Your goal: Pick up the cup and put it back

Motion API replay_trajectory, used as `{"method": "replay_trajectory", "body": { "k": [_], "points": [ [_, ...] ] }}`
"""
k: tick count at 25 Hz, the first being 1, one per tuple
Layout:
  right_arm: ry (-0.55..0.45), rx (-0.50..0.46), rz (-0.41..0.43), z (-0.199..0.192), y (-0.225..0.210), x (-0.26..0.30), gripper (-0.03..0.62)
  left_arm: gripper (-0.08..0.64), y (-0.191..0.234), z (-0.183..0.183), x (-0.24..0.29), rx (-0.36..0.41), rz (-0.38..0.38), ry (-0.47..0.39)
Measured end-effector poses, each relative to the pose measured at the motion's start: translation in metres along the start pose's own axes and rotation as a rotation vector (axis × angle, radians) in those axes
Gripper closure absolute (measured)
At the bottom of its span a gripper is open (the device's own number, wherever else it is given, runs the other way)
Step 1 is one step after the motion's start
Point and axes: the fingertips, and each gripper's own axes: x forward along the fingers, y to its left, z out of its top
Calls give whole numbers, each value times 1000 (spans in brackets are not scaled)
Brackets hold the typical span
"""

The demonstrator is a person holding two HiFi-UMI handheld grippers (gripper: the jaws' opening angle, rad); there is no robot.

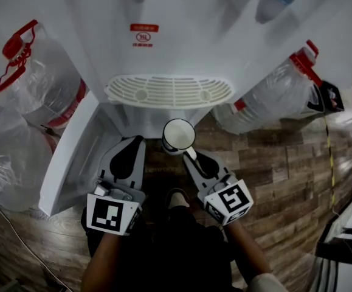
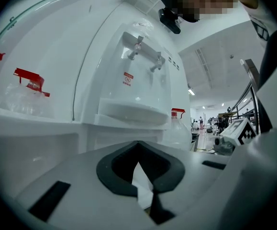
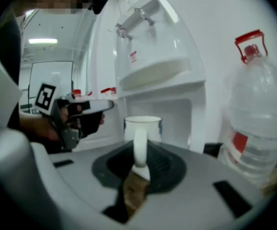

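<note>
A white cup (image 1: 179, 137) hangs in the air just in front of the white water dispenser, below its slotted drip tray (image 1: 169, 91). My right gripper (image 1: 191, 155) is shut on the cup's handle (image 3: 139, 150), and the cup (image 3: 143, 128) stands upright beyond the jaws. My left gripper (image 1: 133, 142) is held level beside it on the left, its jaws together with nothing between them. In the left gripper view that gripper (image 2: 138, 150) faces the dispenser's alcove and drip tray (image 2: 133, 111). The two taps (image 3: 133, 20) sit high above the cup.
Large clear water bottles with red caps stand on both sides of the dispenser, on the left (image 1: 36, 78) and on the right (image 1: 279, 93). One bottle (image 3: 258, 119) is close to the right of the right gripper. The floor is wood plank (image 1: 285, 169), with a cable (image 1: 329, 163) at the right.
</note>
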Motion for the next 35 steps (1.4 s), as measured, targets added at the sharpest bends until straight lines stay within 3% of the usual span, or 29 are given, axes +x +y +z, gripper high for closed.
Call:
{"method": "replay_trajectory", "body": {
  "k": [5, 15, 21, 24, 30, 35],
  "points": [
    [-68, -28, 24, 36, 15, -25, 520, 551, 7, 3, -3, -18, -9, -20],
    [-97, -91, 70, 85, 28, -55, 520, 551, -4, 20, -1, -66, -32, -34],
    [-113, -128, 125, 113, 35, -65, 520, 551, -20, 64, 0, -60, -71, -78],
    [-122, -139, 157, 130, 35, -68, 520, 551, -23, 87, 3, -21, -77, -82],
    [-100, -120, 196, 173, 41, -80, 520, 552, -34, 135, 1, 0, -74, -38],
    [-67, -101, 232, 243, 68, -108, 520, 551, -49, 207, -13, -32, -43, 18]
  ]
}}
